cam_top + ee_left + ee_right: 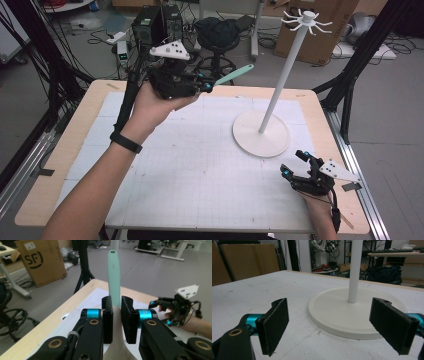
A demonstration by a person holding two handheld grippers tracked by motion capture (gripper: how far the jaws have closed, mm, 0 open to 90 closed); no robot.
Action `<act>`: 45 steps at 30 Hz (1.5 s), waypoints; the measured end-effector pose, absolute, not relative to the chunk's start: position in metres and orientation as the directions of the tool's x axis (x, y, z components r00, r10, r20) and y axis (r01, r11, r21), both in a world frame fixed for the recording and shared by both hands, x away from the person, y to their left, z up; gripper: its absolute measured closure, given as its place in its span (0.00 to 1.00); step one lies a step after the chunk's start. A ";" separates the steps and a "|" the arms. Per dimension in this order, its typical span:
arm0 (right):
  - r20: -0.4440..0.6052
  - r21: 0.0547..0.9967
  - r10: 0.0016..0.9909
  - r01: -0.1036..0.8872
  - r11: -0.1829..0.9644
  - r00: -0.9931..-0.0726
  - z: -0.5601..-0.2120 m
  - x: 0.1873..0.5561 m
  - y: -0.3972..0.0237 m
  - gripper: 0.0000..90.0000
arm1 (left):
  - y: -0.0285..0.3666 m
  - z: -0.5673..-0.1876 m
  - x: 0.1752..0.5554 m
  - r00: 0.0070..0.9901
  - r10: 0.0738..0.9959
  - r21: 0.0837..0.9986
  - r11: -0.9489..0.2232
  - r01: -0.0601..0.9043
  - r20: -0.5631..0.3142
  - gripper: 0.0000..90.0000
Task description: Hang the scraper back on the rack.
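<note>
A mint-green utensil handle (234,74) with a hole at its tip sticks out to the right, high over the table's far edge. My left gripper (207,86) is shut on it. In the left gripper view the handle (113,272) rises between the two pads (107,315), and a white part widens below them. A white stand has a round base (261,134), a slanting pole (280,80) and a ring of hooks (306,20) on top. My right gripper (294,162) rests open at the table's right edge, just right of the base (342,315), with nothing between its jaws.
A white gridded mat (200,165) covers the wooden table. Beyond the far edge stand a black stool (216,35), cardboard boxes (325,35), black frame legs (350,75) and cables on the floor.
</note>
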State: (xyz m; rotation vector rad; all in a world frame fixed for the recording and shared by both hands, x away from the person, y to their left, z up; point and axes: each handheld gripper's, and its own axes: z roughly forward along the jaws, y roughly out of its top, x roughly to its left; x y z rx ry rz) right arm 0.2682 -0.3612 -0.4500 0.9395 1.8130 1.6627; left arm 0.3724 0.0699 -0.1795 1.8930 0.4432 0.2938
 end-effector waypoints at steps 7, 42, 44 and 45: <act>0.088 0.988 0.768 0.154 0.014 -0.635 -0.450 0.268 -0.361 0.17 | 0.057 -0.147 0.378 0.906 0.423 0.942 -0.309 0.131 0.013 0.90; 0.092 0.987 0.764 0.157 0.013 -0.638 -0.450 0.268 -0.361 0.17 | 0.016 -0.110 0.387 0.923 0.385 0.954 -0.286 0.093 0.025 0.90; 0.091 0.988 0.765 0.156 0.013 -0.638 -0.450 0.268 -0.361 0.17 | 0.015 -0.110 0.387 0.922 0.386 0.953 -0.288 0.090 0.029 0.90; 0.094 0.987 0.765 0.160 0.012 -0.638 -0.450 0.268 -0.361 0.17 | 0.015 -0.110 0.387 0.923 0.383 0.953 -0.289 0.092 0.027 0.90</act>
